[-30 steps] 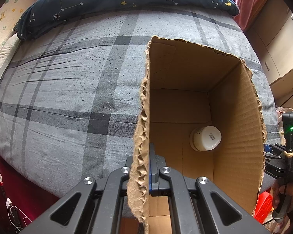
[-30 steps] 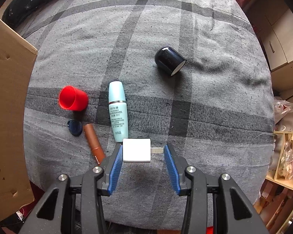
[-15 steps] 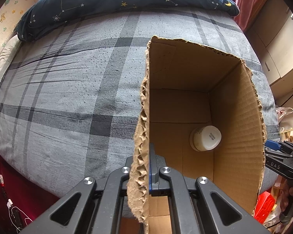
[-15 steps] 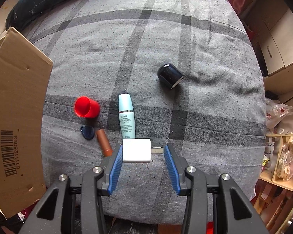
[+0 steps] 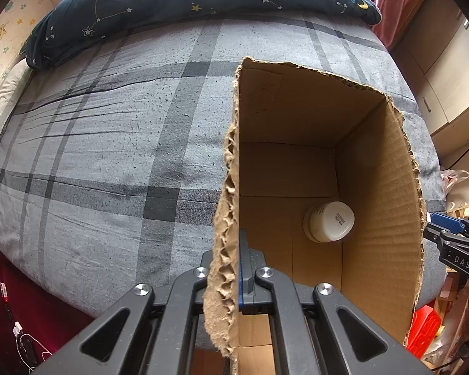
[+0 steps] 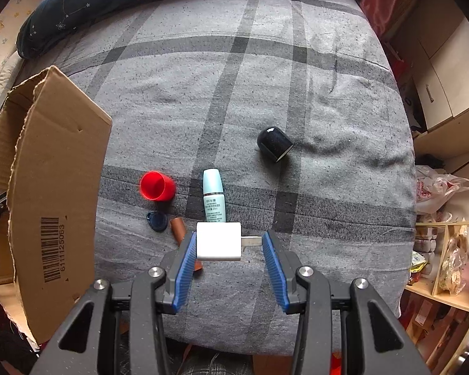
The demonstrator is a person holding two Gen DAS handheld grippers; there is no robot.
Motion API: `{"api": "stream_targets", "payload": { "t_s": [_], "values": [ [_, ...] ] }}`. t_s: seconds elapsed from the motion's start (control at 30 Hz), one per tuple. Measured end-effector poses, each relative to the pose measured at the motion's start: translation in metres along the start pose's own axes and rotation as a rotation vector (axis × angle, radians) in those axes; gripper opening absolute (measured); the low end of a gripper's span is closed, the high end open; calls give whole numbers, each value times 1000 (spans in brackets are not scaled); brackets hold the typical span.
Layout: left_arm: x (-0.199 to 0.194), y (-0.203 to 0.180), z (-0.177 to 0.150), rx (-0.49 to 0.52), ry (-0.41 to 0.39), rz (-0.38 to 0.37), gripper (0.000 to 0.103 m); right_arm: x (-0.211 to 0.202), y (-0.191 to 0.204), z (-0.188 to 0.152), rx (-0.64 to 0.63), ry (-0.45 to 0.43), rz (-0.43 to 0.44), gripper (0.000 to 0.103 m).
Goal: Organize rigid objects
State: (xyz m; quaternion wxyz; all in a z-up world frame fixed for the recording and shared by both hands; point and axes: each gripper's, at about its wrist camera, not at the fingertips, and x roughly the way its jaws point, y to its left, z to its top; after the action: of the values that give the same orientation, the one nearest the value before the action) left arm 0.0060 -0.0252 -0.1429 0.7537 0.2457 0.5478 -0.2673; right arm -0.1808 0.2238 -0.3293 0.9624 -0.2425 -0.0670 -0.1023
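My left gripper (image 5: 239, 268) is shut on the torn near wall of an open cardboard box (image 5: 387, 206), which stands on the bed. A white jar (image 5: 330, 222) lies at the bottom of the box. My right gripper (image 6: 226, 243) is shut on a white plug adapter (image 6: 219, 241), gripped between the left pad and the metal prong at the right pad, lifted above the bed. Below it on the sheet lie a pale blue bottle (image 6: 214, 195), a red cup (image 6: 156, 186), a small blue cap (image 6: 157, 221), a brown tube (image 6: 179, 229) and a dark jar (image 6: 273, 143). The box (image 6: 56, 193) is at the left in the right wrist view.
A grey checked sheet (image 6: 234, 93) covers the bed, with a dark star-patterned quilt (image 5: 187, 6) at its far end. Wooden cabinets (image 6: 447, 72) and a shelf with bags (image 6: 447, 250) stand to the right. My right gripper's tip (image 5: 453, 237) shows past the box's right wall.
My right gripper has drawn back and up with the adapter and rolled; the loose items look smaller and more of the box shows at left. The left gripper has kept still.
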Motion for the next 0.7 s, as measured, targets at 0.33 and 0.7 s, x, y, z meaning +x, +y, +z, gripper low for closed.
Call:
{"api": "stream_targets", "payload": {
  "t_s": [0.33, 0.7],
  "values": [
    [0, 1, 1, -43, 3, 15, 1, -22, 4, 6, -150, -161, 2, 46],
    [0, 1, 2, -79, 5, 29, 1, -63, 22, 3, -345, -371, 31, 46]
  ]
}}
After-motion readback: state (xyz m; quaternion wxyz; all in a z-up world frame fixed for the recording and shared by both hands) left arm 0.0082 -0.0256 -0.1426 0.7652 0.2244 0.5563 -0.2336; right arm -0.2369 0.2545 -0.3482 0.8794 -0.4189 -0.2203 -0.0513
